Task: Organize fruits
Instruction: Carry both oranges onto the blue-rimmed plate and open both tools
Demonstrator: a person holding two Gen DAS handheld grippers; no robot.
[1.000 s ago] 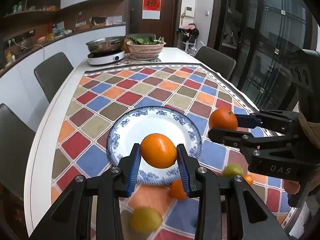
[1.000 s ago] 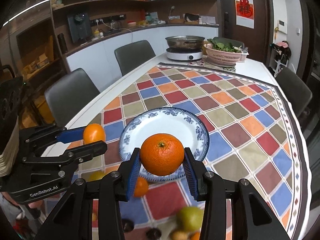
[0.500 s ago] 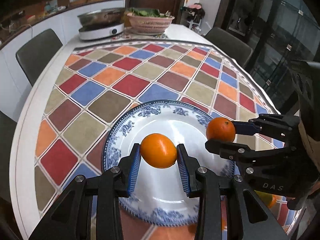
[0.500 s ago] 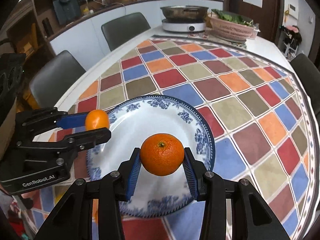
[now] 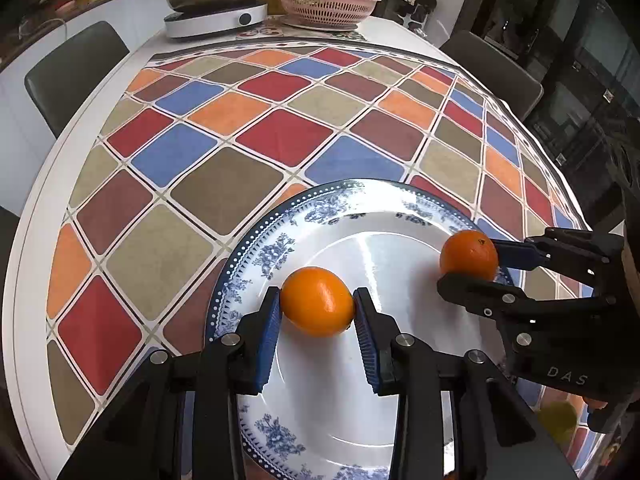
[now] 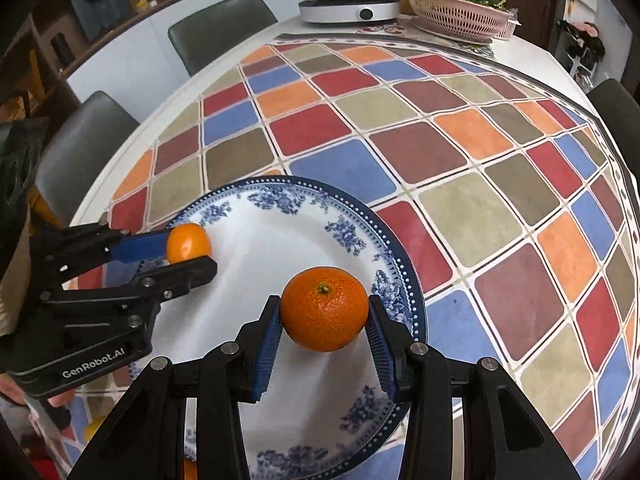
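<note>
The left tool (image 5: 316,312) is closed on a smooth round orange fruit (image 5: 317,301), held above the near-left part of the blue-and-white floral china plate (image 5: 280,250). The right tool (image 6: 323,322) is clamped on a dimpled orange mandarin with a green stem scar (image 6: 324,308), above the plate's right rim. The plate lies on the chequered multicoloured cloth (image 5: 224,184) covering the white worktop (image 5: 48,184), whose far end carries a pink plastic basket (image 5: 326,6)
</note>
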